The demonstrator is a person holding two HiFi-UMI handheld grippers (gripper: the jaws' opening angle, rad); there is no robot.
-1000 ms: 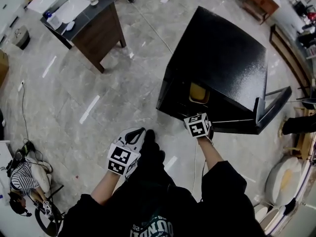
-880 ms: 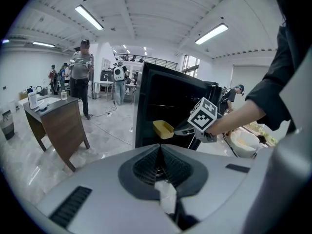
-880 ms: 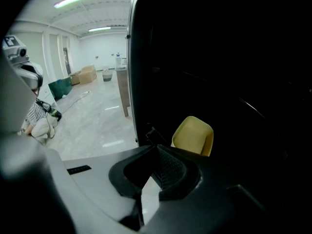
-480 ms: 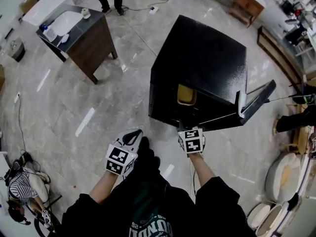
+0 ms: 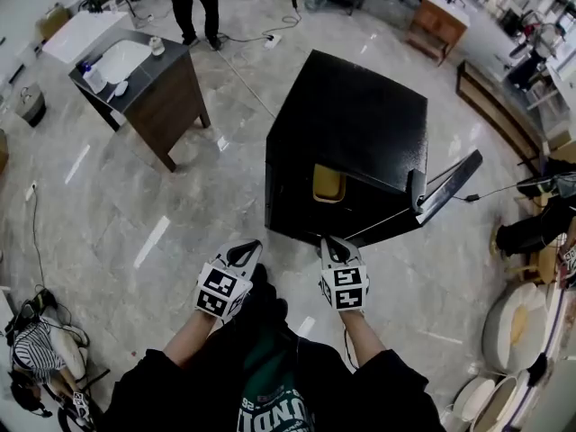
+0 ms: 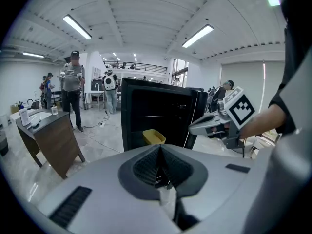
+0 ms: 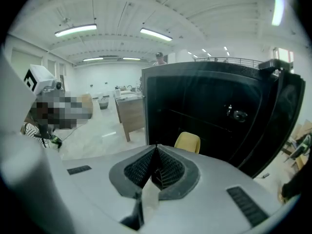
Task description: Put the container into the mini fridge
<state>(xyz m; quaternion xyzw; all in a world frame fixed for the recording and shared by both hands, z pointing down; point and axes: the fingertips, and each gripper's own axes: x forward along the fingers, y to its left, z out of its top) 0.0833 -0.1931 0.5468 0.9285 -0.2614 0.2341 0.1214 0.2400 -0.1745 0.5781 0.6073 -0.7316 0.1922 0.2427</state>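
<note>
The container (image 5: 328, 184) — small, yellow, open-topped — sits upright inside the fridge (image 5: 360, 124), low in the dark compartment and near its front edge. The fridge is a black box with a speckled top, and its door (image 5: 445, 187) is swung wide open to the right.

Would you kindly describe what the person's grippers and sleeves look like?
The left gripper and right gripper are alike: pale grey, with dark ribbed pads narrowing to a point, each carrying a white cube with black square markers. The person wears a dark top with dark sleeves.
</note>
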